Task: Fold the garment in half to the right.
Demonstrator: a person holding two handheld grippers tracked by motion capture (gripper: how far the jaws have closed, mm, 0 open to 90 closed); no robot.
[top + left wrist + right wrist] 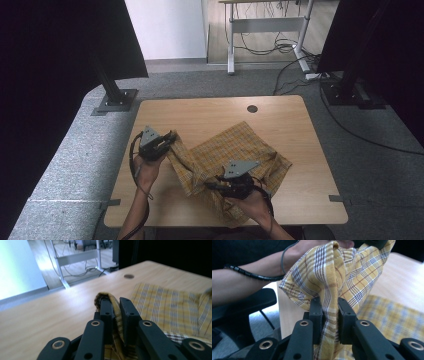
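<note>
We see a yellow plaid cloth (235, 155) lying crumpled on the wooden surface (210, 117), and both of our grippers have hold of it.

The left gripper (167, 141) sits at the cloth's left edge. In the left gripper view its fingers (107, 312) are clenched on a fold of the cloth (116, 315): the fabric runs up between the two pads and bulges over the tip of the left one. The rest of the cloth (170, 307) spreads flat on the surface (50, 315) to the right of the fingers, beyond them.

The right gripper (215, 186) is nearer our side of the surface, over the cloth's near part. In the right gripper view its fingers (315, 315) are clenched on a bunched ridge of the cloth (332, 277). The fabric is pinched between the pads, hangs out below them and rises above them in a tented fold toward the other hand (312, 247) at the top of that view. More of the cloth (392, 320) lies blurred on the surface (407, 277) to the right, behind the fingers.

Between the two grippers the cloth stretches in a raised band, while its far part rests on the surface, short of a small round hole (252, 108).
</note>
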